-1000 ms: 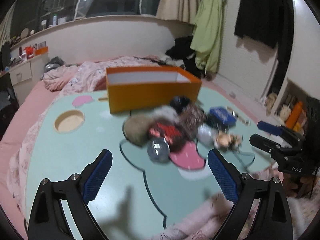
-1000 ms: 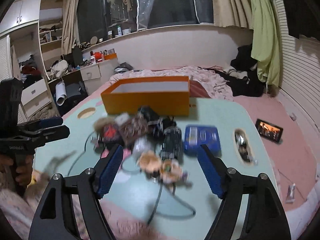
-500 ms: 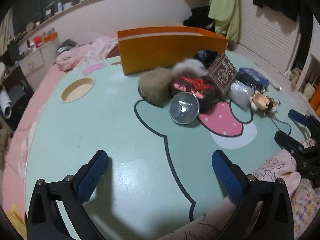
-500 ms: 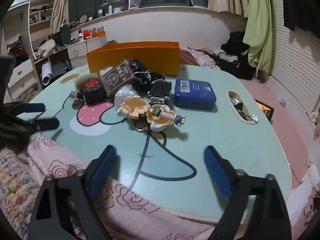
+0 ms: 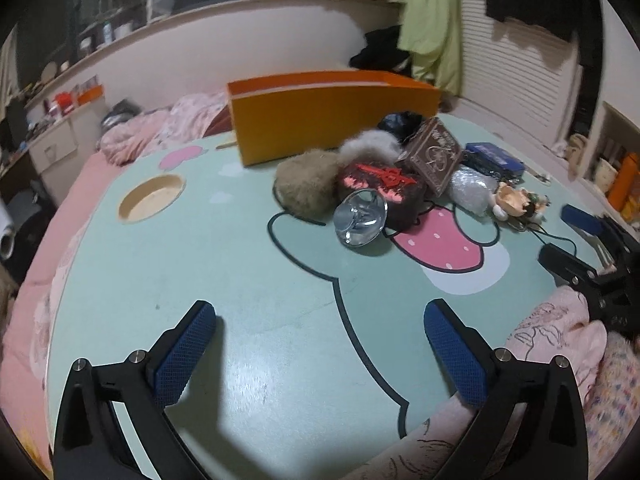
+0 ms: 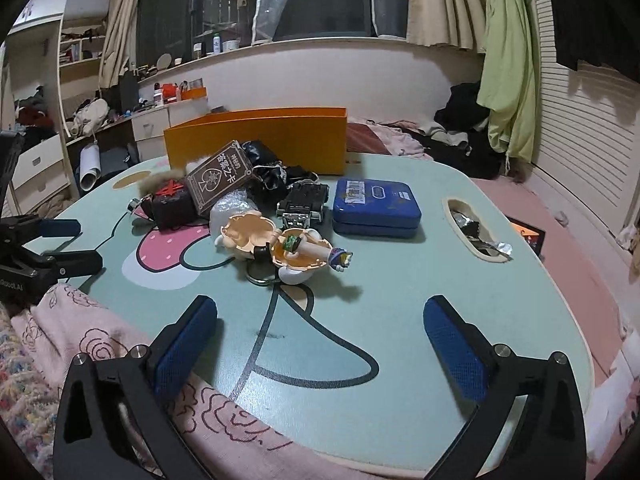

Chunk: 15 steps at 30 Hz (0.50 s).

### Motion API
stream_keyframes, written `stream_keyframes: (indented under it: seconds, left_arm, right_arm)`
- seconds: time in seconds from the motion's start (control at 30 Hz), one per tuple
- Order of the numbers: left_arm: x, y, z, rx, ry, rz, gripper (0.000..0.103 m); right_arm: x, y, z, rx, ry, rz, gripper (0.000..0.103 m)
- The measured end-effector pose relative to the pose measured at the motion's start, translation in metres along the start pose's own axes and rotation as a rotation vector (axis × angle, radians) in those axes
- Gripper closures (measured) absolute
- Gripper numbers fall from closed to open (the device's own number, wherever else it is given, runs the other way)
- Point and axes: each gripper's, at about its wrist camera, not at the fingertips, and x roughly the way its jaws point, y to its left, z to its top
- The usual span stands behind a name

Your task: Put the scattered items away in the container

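1. Jaws on both the left gripper (image 5: 320, 322) and right gripper (image 6: 320, 320) gape wide, empty, above the desk (image 5: 248, 280).
2. Clutter (image 6: 256, 216) sits piled mid-desk, touching the orange box (image 5: 320, 120) behind.

Green garment (image 6: 506, 76) by curtain (image 6: 444, 0), pink bedding (image 5: 160, 128) behind table, white drawers (image 6: 36, 172) at left
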Motion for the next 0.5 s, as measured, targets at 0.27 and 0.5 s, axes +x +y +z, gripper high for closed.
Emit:
stream_keyframes:
  seconds: [0.27,0.5]
  left_arm:
    - [-0.0004,0.0006,0.0013,0.007,-0.004,-0.006,0.000]
    - [-0.0001,0.0018,0.0025,0.005,0.002,-0.007,0.000]
  right_arm:
    - [0.0031,0.0002,0.0019,-0.016,-0.014,0.013,0.000]
    - [0.0036,0.0022,0.0040,-0.013,-0.006,0.009,0.000]
